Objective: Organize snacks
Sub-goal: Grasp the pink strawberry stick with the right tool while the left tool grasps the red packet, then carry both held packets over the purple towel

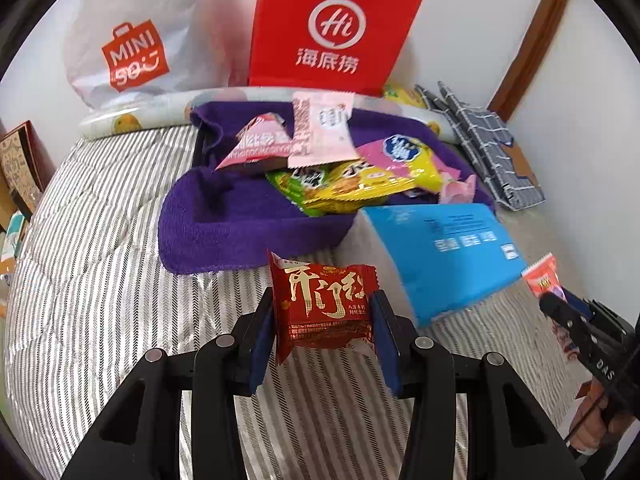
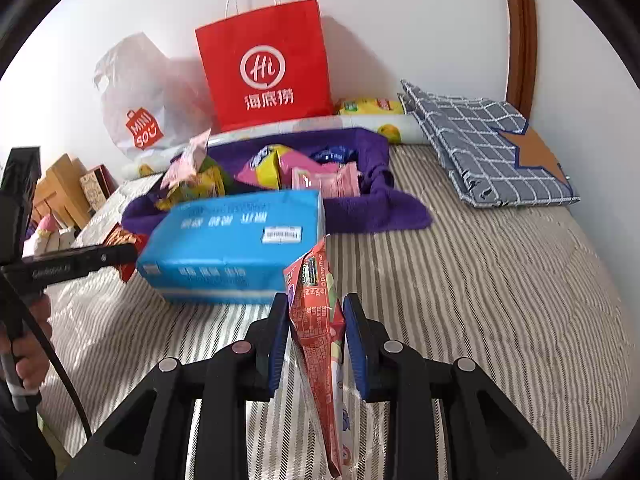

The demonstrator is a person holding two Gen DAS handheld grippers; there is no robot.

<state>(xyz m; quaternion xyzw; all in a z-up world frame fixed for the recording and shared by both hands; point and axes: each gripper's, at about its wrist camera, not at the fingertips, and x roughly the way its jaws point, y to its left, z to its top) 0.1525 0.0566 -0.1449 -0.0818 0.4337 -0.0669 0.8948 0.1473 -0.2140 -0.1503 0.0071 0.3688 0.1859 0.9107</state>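
The left tool is closed on a dark red snack packet with gold lettering, its blue pads pressing the packet's two sides so that it stands upright above the striped bed cover. The right tool is clamped tight on a thin orange-red snack packet, held edge-on between its blue pads with the packet's lower end hanging down past them. Just beyond both tools, a blue tissue pack lies on the bed cover, touching the near edge of a purple towel that is bunched into a shallow nest. Inside that nest sits a heap of snacks: pink packets, a yellow and green packet and a pink and yellow packet, overlapping one another. Behind the towel, against the white wall, a red paper bag with white handles stands upright, with a white plastic shopping bag beside it to the left. To the right, near the wall, lies a folded blue checked cloth, well apart from the towel. A yellow package rests just right of the red bag's base. In the right wrist view the person's hand grips the left tool's handle at the frame's left edge.
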